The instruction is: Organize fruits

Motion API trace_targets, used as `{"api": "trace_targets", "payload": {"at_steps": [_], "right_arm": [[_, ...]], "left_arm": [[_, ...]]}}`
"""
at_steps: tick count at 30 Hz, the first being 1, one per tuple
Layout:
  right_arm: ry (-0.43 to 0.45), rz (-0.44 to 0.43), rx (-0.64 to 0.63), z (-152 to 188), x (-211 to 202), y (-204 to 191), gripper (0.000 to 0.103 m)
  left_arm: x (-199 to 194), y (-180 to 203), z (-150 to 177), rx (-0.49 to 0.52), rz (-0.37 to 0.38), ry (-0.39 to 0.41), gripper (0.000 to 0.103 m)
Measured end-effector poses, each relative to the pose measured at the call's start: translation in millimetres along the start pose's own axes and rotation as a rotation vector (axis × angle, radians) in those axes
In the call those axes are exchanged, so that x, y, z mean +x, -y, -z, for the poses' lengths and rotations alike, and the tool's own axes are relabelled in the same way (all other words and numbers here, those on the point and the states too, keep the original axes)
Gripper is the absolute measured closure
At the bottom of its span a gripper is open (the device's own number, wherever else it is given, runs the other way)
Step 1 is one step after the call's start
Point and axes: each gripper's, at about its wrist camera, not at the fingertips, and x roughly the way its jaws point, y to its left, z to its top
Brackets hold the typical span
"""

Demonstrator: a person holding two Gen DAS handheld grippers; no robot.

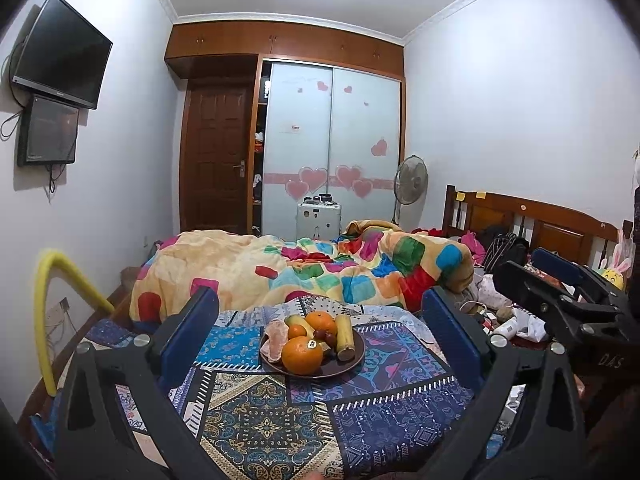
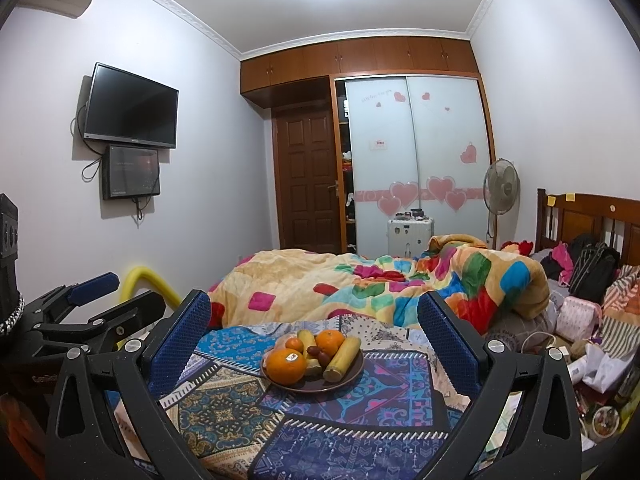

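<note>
We are holding both grippers back from the plate (image 1: 352, 364), which is sitting on the patterned cloth (image 1: 260, 420) near us, with the rumpled blanket (image 1: 304, 268) lying beyond it. The left gripper (image 1: 320, 320) is showing its fingers spread wide and empty, and the right gripper (image 2: 316, 320) is doing the same. On the plate we are seeing a large orange (image 1: 302, 354) nearest, bearing a sticker, a second orange (image 1: 320, 322) at the far side, a small orange fruit (image 1: 297, 331), dark grapes (image 1: 325, 336) and a banana piece (image 1: 345, 338) on the right. The oranges are looking firm and rounded — best taken across the middle; the grapes are likely soft and easily crushed. The left view is showing a pale peeled fruit (image 1: 276, 336) plainly — the right view is mostly hiding it, while showing clutter (image 2: 592, 360) on the right.
</note>
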Motion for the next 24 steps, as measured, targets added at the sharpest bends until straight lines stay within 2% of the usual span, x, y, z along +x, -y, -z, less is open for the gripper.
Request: {"api": "trace_targets", "payload": {"at_steps": [24], "right_arm": [[-0.006, -0.006, 0.002, -0.2, -2.6, -1.5, 0.000]], "left_arm": [[-5.1, 5.2, 5.4, 0.020, -0.020, 0.003, 0.000]]}}
